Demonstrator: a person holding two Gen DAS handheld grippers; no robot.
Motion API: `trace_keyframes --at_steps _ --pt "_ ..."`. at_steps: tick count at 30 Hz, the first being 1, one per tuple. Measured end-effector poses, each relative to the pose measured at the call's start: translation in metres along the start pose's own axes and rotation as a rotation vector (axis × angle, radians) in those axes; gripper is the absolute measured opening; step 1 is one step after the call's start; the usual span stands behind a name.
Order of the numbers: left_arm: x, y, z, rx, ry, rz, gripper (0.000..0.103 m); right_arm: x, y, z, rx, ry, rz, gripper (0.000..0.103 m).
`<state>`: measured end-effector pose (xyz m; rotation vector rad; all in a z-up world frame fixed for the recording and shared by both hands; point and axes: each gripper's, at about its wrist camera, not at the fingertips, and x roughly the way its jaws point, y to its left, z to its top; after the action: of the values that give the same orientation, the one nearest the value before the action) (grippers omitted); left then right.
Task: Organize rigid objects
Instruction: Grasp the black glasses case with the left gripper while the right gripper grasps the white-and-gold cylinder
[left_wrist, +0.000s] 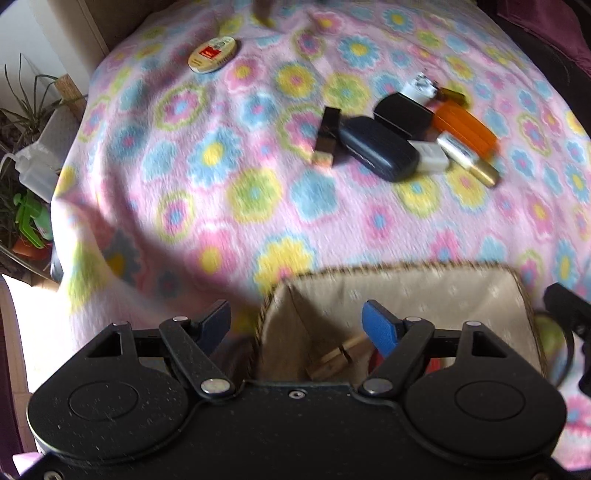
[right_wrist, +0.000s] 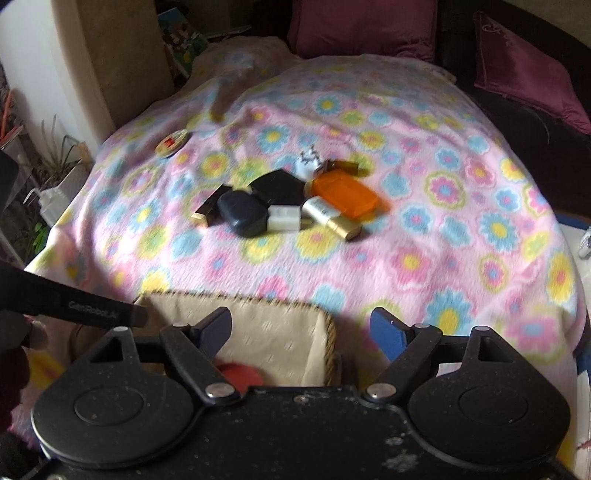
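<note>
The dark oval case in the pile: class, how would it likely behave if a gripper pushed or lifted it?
The dark oval case looks like a rigid shell, so probably stiff. Its rounded, smooth sides may slip between pads. It lies flat against the white block, so a push would likely slide it and nudge its neighbours.

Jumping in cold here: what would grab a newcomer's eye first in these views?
The loud flowered blanket fills both views, with a cluster of small items mid-blanket led by a bright orange case beside a dark oval case. A round tin sits apart, far left. Nearest, a lined wicker basket lies under both empty tools.
</note>
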<state>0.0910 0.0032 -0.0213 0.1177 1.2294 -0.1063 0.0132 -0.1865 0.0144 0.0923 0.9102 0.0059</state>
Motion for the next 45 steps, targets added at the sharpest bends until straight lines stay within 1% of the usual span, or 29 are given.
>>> trace_keyframes --at_steps 4,11,16,18,21,24,28,31,33,34,36,38,40,44,45 --pt "0.02 0.002 0.025 -0.009 0.005 0.031 0.074 0.033 -0.016 0.02 0.019 -0.004 -0.032 0.082" --pt "0.054 0.001 0.057 -0.008 0.024 0.064 0.074 0.095 -0.028 0.04 -0.005 0.037 -0.066 0.082" --pt "0.08 -0.005 0.077 0.002 0.049 0.082 0.075 0.126 -0.029 0.051 -0.001 0.08 -0.058 0.082" --pt "0.088 -0.004 0.085 -0.01 0.049 0.076 0.078 0.136 -0.032 0.058 0.006 0.084 -0.055 0.082" --pt "0.096 0.0 0.096 -0.038 0.048 0.071 0.082 0.151 -0.035 0.065 0.003 0.093 -0.069 0.082" --pt "0.102 0.009 0.105 -0.067 0.048 0.075 0.083 0.167 -0.04 0.068 0.009 0.115 -0.097 0.082" --pt "0.106 0.031 0.115 -0.13 0.031 0.095 0.085 0.174 -0.067 0.068 0.122 0.131 -0.137 0.082" --pt "0.11 0.054 0.125 -0.227 0.023 0.106 0.086 0.177 -0.085 0.068 0.2 0.133 -0.198 0.082" --pt "0.113 0.065 0.129 -0.275 0.025 0.091 0.09 0.178 -0.094 0.069 0.24 0.129 -0.21 0.082" --pt "0.113 0.067 0.129 -0.285 0.018 0.088 0.091 0.177 -0.096 0.069 0.252 0.125 -0.208 0.082" --pt "0.114 0.065 0.127 -0.272 -0.005 0.096 0.093 0.174 -0.094 0.069 0.25 0.112 -0.189 0.082" --pt "0.114 0.061 0.121 -0.238 -0.042 0.12 0.096 0.172 -0.089 0.07 0.238 0.105 -0.13 0.083" --pt "0.114 0.052 0.115 -0.211 -0.075 0.142 0.098 0.172 -0.079 0.072 0.222 0.106 -0.092 0.09" --pt "0.114 0.056 0.114 -0.216 -0.084 0.133 0.099 0.18 -0.057 0.078 0.178 0.107 -0.078 0.09" --pt "0.114 0.059 0.115 -0.22 -0.084 0.127 0.099 0.183 -0.052 0.08 0.172 0.107 -0.076 0.093"
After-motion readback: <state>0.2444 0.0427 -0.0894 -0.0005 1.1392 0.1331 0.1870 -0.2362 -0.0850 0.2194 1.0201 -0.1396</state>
